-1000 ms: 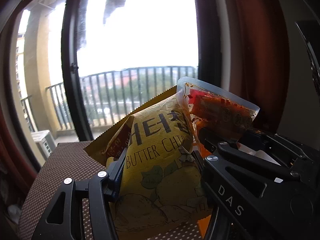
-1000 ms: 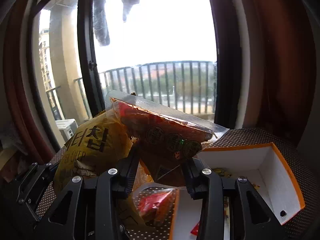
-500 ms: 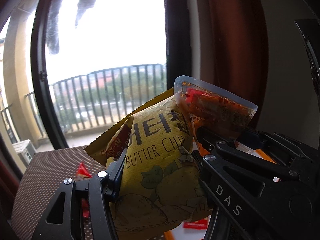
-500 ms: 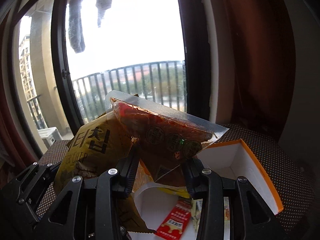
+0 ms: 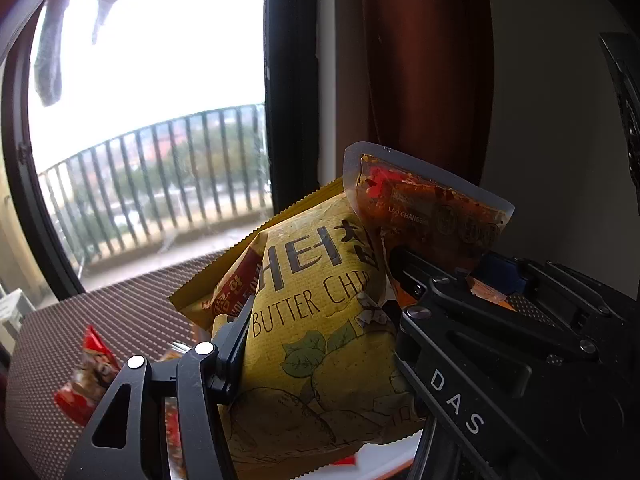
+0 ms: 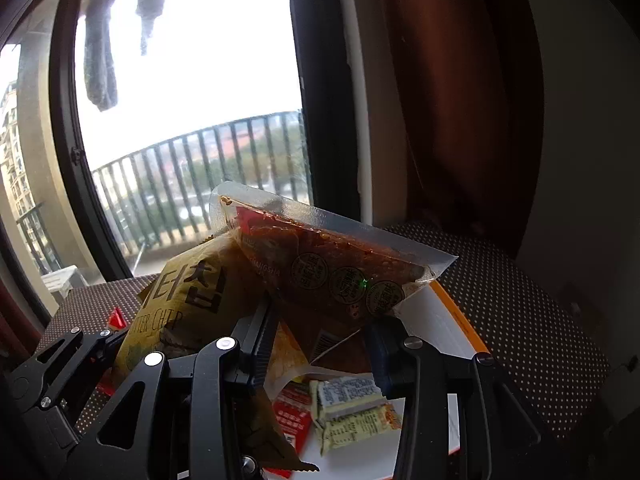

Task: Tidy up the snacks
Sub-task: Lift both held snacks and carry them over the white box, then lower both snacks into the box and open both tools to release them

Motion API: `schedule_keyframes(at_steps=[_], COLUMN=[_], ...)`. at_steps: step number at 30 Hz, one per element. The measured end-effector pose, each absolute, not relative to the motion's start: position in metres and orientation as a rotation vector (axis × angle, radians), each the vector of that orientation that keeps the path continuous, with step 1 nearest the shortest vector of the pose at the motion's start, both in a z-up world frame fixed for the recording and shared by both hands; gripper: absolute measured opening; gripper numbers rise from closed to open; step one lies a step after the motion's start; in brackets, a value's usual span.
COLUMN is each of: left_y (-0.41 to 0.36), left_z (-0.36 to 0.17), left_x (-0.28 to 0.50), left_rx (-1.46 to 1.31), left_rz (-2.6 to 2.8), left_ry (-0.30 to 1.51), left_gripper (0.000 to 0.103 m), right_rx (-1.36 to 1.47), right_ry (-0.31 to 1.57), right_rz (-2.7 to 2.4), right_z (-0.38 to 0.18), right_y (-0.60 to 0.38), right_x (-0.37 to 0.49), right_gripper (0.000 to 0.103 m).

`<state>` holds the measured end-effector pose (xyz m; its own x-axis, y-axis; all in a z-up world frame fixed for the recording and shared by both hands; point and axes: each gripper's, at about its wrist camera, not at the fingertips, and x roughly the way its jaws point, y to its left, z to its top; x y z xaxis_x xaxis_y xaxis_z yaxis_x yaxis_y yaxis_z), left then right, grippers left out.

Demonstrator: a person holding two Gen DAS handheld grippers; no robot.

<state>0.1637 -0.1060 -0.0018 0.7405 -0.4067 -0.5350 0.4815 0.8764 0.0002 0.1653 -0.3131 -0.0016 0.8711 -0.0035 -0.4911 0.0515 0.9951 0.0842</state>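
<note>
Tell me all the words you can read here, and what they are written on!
"BUTTER CHIP", below large Korean letters: yellow crinkly chip bag.
"LAO CHANGSHA", partly covered: clear plastic pouch of red spicy snack.
"DAS": black arm of the right gripper, seen from the left wrist.
Round seals on the pouch: too small to read.
Small wrapped snacks in the white box with orange rim: print too blurred.

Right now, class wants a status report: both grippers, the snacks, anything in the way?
Left gripper shut on butter chip bag. Right gripper shut on red sauce pouch. Both above orange-rimmed box, small packets already inside. Nothing blocking.
</note>
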Motion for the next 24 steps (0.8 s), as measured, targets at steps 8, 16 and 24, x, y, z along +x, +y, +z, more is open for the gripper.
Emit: schedule_keyframes(at_steps=[8, 16, 24], left_y=[-0.119, -0.138, -0.152], left_z=[-0.026, -0.047, -0.059], left_x=[0.181, 0.209, 0.222], left_rx=[0.136, 0.169, 0.228], left_rz=[-0.532, -0.548, -0.494], left_ry=[0.693, 0.906, 0.987], left_gripper=[0.062, 0.063, 0.065], right_rx=[0.113, 0.153, 0.189], right_ry=[0.585, 0.679, 0.782], right_rz=[-0.061, -0.048, -0.023], right_z=[-0.018, -0.04, -0.067], right_y=[-0.323, -0.33, -0.345], right_x=[0.182, 0.197, 0.209], right_gripper=[0.044, 0.044, 0.044])
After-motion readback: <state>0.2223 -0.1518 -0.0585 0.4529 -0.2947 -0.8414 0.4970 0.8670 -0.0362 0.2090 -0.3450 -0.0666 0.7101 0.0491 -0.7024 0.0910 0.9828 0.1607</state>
